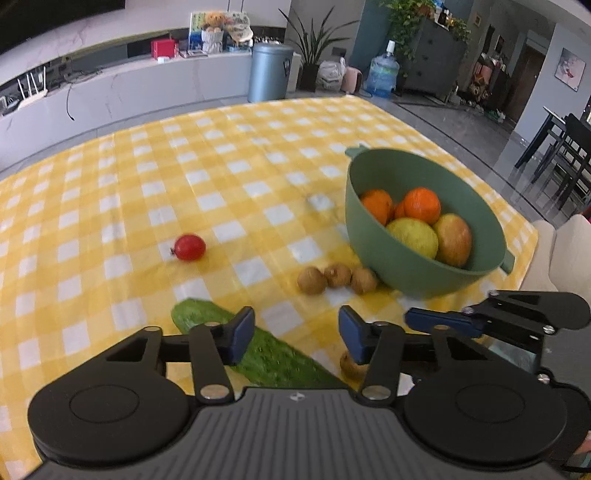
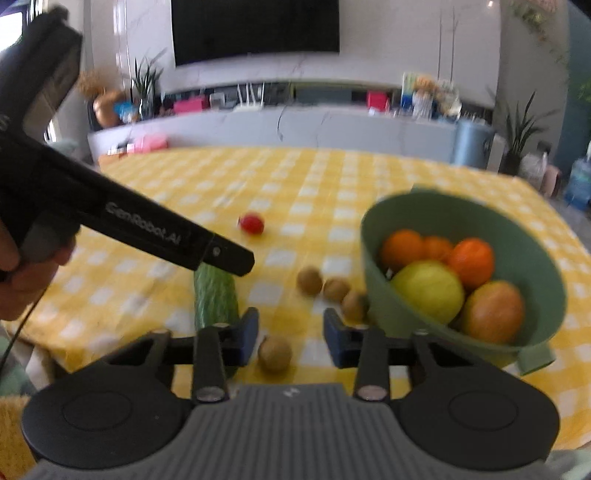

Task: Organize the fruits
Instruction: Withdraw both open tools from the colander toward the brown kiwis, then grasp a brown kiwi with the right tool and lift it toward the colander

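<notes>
Left gripper (image 1: 296, 334): jaws are seen parted, nothing pressed between the blue pads; a cucumber (image 1: 258, 343) lies under the left pad and runs back beneath the body. Right gripper (image 2: 291, 334): jaws likewise apart, a lone kiwi (image 2: 274, 352) is seen on the cloth in the gap, untouched by either pad. In the left view the same kiwi is half hidden behind the right finger.

Surface: a table is covered by a yellow-and-white checked cloth (image 1: 147, 177), slightly creased. Just beyond the pads, three kiwis (image 1: 337, 277) are lined up in a row, the last one touching the foot of a green bowl (image 1: 399, 266). The bowl is tilted toward the camera and holds oranges (image 1: 422, 205), a yellow fruit (image 1: 413, 236) and a reddish-yellow fruit (image 1: 453, 239). A small red fruit (image 1: 189, 247) lies alone, well apart to the left, further out on the cloth.

In the right view, the left gripper's black handle crosses the upper left corner, held by a hand (image 2: 22, 266); white lettering "GenRobot.AI" (image 2: 142, 223) is read along its side.

Room: past the table edge, a long pale marble-look counter (image 1: 147, 85) is noted, with a red box, a router and a soft toy on it. A blue-grey bin (image 1: 269, 72), potted plants and a water jug (image 1: 383, 74) stand on the floor. A dark screen (image 2: 256, 29) is mounted on the wall above the counter. Dark dining chairs are seen far right. No other writing can be read.
</notes>
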The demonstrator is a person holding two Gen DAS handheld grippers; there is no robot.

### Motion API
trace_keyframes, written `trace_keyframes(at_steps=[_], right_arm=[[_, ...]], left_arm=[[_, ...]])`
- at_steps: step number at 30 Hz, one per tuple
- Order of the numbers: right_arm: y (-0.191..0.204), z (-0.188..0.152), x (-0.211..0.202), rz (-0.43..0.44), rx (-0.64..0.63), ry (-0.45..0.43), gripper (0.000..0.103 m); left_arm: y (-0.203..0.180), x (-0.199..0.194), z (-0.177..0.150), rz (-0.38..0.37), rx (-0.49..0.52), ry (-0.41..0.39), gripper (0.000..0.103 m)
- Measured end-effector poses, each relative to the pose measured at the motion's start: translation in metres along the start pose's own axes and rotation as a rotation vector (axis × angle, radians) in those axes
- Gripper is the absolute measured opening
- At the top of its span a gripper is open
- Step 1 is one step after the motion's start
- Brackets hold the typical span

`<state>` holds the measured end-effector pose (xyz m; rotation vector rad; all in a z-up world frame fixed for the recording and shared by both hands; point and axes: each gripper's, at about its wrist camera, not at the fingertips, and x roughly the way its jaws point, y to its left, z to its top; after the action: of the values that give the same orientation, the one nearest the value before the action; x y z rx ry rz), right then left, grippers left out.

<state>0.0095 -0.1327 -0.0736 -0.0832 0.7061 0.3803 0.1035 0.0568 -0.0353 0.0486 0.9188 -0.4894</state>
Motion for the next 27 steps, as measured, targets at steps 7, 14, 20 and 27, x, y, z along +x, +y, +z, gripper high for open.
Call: trace_keyframes(at_steps=[7, 14, 20, 27], right_arm=[[-0.002, 0.001, 0.022, 0.024, 0.007, 0.069, 0.03], [-0.004, 0.0, 0.036, 0.059, 0.034, 0.128, 0.03], [-0.001, 0.0, 0.043, 0.063, 0.043, 0.177, 0.021], [-0.002, -0.001, 0.033, 0.059, 0.051, 0.142, 0.021]], left_arm=[[0.004, 0.013, -0.007, -0.007, -0.018, 0.033, 0.046], [0.001, 0.012, -0.007, -0.024, -0.008, 0.018, 0.046], [-0.009, 0.013, -0.007, -0.052, 0.038, 0.007, 0.046], [-0.019, 0.011, -0.007, -0.072, 0.082, -0.016, 0.046]])
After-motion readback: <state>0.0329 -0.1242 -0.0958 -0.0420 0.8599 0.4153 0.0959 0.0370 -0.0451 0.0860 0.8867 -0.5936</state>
